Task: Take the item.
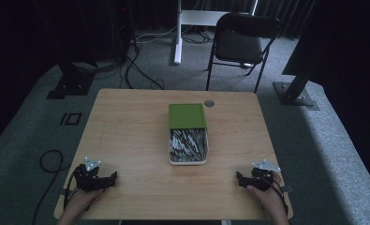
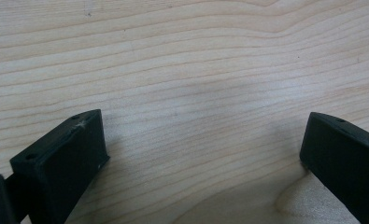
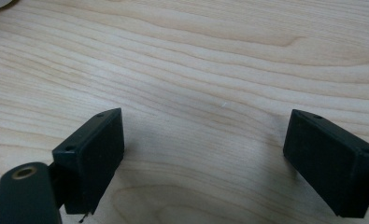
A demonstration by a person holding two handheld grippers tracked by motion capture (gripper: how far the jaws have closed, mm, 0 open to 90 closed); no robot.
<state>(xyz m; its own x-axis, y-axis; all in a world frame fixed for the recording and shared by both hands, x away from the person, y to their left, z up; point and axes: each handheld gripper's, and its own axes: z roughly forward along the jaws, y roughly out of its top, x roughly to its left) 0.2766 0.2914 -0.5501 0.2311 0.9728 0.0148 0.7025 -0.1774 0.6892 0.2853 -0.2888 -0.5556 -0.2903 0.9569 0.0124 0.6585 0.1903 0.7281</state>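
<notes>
At the lower left of the high view, a hand came in from the bottom edge and gripped the left gripper [image 1: 108, 180], which lay low on the table [image 1: 126, 122] with its black body angled toward the frame's centre and a grey three-cornered plate on top. In the left gripper view its two blocky black jaws stood far apart, with bare pale wood grain between them and nothing held. Mid-frame in the high view sat the box [image 1: 188, 146], a white, rounded-rectangular container whose flat green lid [image 1: 187, 116] was slid toward the far end, leaving the near part uncovered; inside lay a dense jumble of thin silvery pieces, possibly small metal parts, though the view was too coarse to be sure. Beyond the lid a small dark round disc [image 1: 209, 103] was set into the tabletop. At the lower right, the other hand held the right gripper [image 1: 239, 178] flat near the table's front edge, pointing inward. In the right gripper view its matte, square-edged jaws were spread equally wide over smooth wavy-grained wood, gripping nothing. Both grippers lay well apart from the box.
</notes>
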